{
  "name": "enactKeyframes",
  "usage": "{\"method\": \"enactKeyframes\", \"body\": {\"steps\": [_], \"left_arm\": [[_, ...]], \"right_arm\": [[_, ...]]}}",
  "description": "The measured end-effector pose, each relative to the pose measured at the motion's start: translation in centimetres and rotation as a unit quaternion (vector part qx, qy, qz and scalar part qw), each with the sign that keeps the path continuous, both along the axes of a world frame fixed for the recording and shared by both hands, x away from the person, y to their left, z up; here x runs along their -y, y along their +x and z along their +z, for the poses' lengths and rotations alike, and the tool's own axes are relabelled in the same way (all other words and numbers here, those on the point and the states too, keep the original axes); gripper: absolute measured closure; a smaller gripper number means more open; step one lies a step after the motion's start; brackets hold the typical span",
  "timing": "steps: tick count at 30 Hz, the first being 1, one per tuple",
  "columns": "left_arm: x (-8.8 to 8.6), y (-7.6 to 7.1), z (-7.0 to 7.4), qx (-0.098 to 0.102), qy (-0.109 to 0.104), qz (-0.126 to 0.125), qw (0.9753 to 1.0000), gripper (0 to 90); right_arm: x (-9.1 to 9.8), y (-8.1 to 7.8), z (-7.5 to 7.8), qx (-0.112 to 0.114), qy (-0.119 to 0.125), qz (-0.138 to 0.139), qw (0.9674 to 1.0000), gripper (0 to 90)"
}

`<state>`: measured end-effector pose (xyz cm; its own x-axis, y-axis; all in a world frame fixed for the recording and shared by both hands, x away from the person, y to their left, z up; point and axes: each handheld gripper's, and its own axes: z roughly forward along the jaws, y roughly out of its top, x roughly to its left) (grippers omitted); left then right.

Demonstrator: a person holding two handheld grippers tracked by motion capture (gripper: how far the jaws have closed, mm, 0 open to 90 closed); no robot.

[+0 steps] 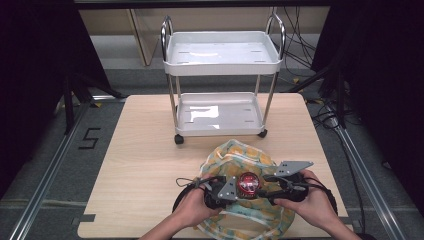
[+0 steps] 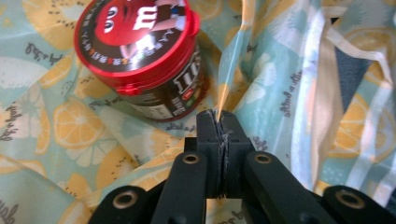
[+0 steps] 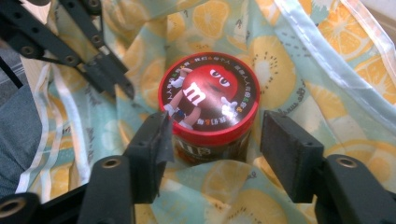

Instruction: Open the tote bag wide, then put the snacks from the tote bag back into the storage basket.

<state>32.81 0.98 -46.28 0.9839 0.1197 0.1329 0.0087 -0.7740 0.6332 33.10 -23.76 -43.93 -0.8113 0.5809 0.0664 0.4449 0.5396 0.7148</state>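
Note:
A red-lidded candy jar stands upright inside a fabric bag printed with orange and lemon slices, near the table's front edge. My left gripper is shut on a raised fold of the bag's fabric, just beside the jar. My right gripper is open, with one jaw on each side of the jar. Its right pad stands clear of the jar, and its left pad is close to the jar's side. The left gripper's jaws show beyond the jar in the right gripper view.
A white two-shelf cart on wheels stands at the far middle of the wooden table. Both shelves are bare. Bare tabletop lies to the left of the bag. Cables and dark stands flank the table.

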Motion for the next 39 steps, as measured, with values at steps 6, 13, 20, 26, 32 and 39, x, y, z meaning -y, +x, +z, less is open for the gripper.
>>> {"method": "enactKeyframes", "body": {"steps": [6, 13, 20, 26, 32, 39], "left_arm": [[0.3, -0.9, 0.0, 0.0, -0.001, -0.008, 1.0, 88.8], [0.5, -1.0, -0.3, -0.005, -0.008, -0.009, 0.9999, 88.9], [0.5, -0.7, -0.4, -0.006, -0.001, -0.013, 0.9999, 88.9], [0.5, -0.7, -0.4, -0.007, -0.003, -0.013, 0.9999, 88.7], [0.6, -0.6, -0.3, -0.003, -0.004, -0.017, 0.9998, 88.7], [0.8, -0.6, -0.4, -0.006, -0.002, -0.018, 0.9998, 88.6]], "right_arm": [[-0.2, 0.2, 0.2, -0.001, 0.001, 0.006, 1.0, 35.7], [-0.7, 0.7, -0.1, 0.002, -0.004, 0.006, 1.0, 30.7], [-1.0, 0.8, -0.3, 0.006, -0.003, 0.007, 1.0, 27.9], [-1.0, 0.9, -0.5, 0.002, -0.004, 0.005, 1.0, 25.5], [-1.1, 0.9, -0.7, 0.009, -0.003, 0.015, 0.9998, 23.2], [-1.0, 1.0, -0.8, 0.012, 0.001, 0.021, 0.9997, 22.5]]}}
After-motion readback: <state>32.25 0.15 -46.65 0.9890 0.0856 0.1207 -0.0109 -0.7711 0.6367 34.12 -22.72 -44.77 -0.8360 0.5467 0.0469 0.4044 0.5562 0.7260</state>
